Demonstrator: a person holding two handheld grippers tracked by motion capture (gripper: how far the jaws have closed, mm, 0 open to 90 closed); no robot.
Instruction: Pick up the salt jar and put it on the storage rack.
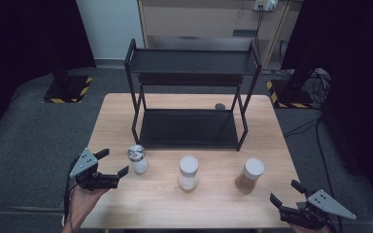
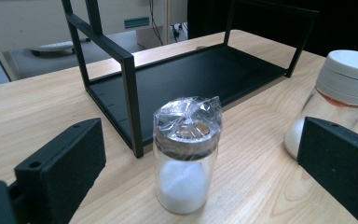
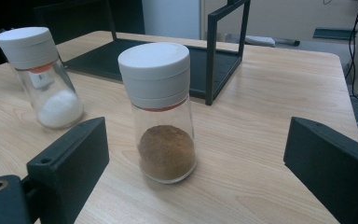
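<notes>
A wooden table [image 1: 209, 204] seen from above, with a black two-tier rack [image 1: 190, 97] standing at its far half and three jars in a row across the near half. At the left is a small shaker [image 1: 138, 159] with a plastic-wrapped metal top, holding white powder; in the middle is a white-capped jar [image 1: 188, 173] of white grains; at the right is a white-capped jar of brown spice [image 1: 249, 175]. All three stand upright and well apart from one another, just in front of the rack. A small dark round object [image 1: 220, 106] lies on the table behind the rack's lower shelf. The left gripper [image 1: 110, 167], held in a hand [image 1: 82, 204] at the table's near left corner, has its jaws spread wide and holds nothing; it points toward the shaker, which is just beside its tips but not touched. In the left gripper view the shaker [image 2: 186, 161] stands centred between the two black jaws, ahead of them, with the rack's front post [image 2: 131, 105] right behind it and the middle jar [image 2: 340, 95] at the right. The right gripper [image 1: 285, 193] sits at the near right corner, jaws also spread and empty, aimed at the brown jar and clear of it. In the right gripper view the brown jar [image 3: 161, 112] stands between the open jaws, with the middle jar [image 3: 42, 77] farther left
</notes>
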